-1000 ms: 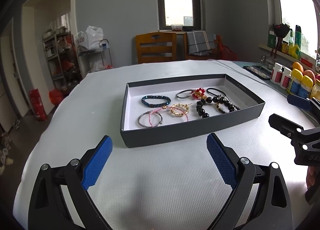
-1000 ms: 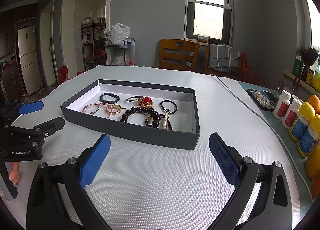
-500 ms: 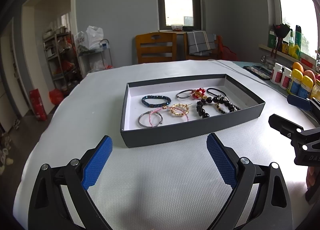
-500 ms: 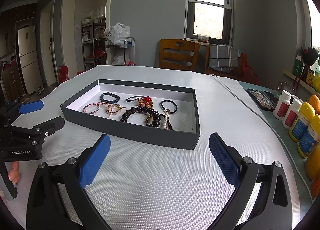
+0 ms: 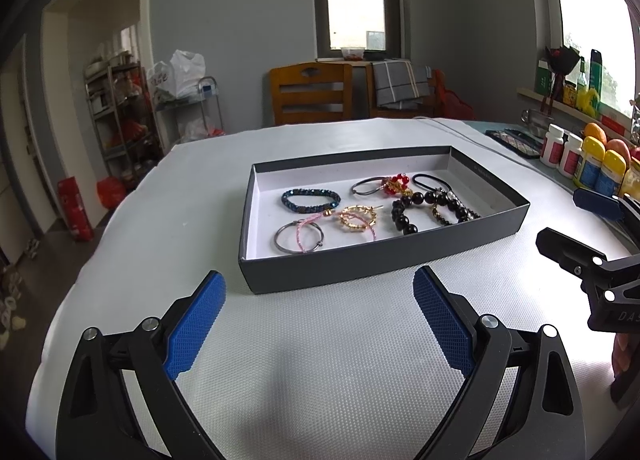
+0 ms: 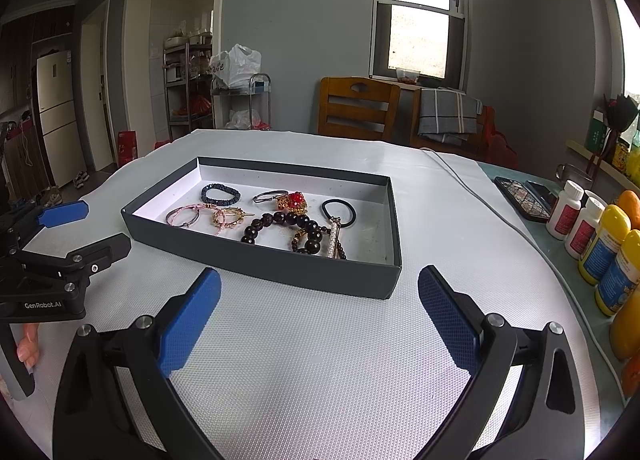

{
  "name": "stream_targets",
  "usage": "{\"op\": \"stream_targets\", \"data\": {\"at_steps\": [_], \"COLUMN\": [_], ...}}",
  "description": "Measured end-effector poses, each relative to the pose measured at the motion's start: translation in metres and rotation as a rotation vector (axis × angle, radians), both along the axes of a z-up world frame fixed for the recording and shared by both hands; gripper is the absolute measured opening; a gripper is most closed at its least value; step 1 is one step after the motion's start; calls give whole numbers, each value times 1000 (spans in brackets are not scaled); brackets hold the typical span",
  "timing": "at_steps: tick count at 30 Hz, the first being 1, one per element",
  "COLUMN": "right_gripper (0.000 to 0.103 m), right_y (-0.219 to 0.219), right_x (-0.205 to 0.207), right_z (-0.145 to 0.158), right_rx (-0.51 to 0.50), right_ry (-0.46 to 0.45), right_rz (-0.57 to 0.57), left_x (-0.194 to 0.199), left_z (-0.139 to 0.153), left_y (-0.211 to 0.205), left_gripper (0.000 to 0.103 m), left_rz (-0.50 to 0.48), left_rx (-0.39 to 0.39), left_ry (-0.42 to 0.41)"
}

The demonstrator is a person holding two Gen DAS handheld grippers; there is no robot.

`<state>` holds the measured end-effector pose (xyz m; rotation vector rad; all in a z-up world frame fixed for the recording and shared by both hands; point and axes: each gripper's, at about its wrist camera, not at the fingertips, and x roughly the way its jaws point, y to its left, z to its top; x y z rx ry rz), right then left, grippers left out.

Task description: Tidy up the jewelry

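Both grippers, left gripper (image 5: 318, 316) and right gripper (image 6: 320, 312), have their jaws spread wide with nothing in them, hovering over the white bench (image 6: 320, 360). The dark tray (image 5: 360, 260) sits just ahead of the jaws (bracelets (image 5: 310, 198) and a black bead string (image 6: 280, 226) piled inside).

No visible change across the interval. Relative to the tray (image 5: 384, 256), the left gripper (image 5: 320, 324) and right gripper (image 6: 320, 320) sit at the same offset on its near side as in the earlier pictures, both spread wide with nothing between the pads. The jewelry inside the tray shows no shift in either view.
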<state>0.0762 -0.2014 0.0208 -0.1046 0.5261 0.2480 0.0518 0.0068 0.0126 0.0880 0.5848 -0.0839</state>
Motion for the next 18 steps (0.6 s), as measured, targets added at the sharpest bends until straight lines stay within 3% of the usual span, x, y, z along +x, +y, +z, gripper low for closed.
{"op": "stream_targets", "data": {"at_steps": [18], "right_gripper": [97], "right_y": [-3], "right_x": [7], "right_z": [-6], "right_rx": [14], "right_ry": [40], "right_rz": [-16], "left_x": [5], "left_z": [-2], "left_y": [12], "left_gripper": [97], "left_rz": [28], "left_rx": [-25], "left_ry": [40]}}
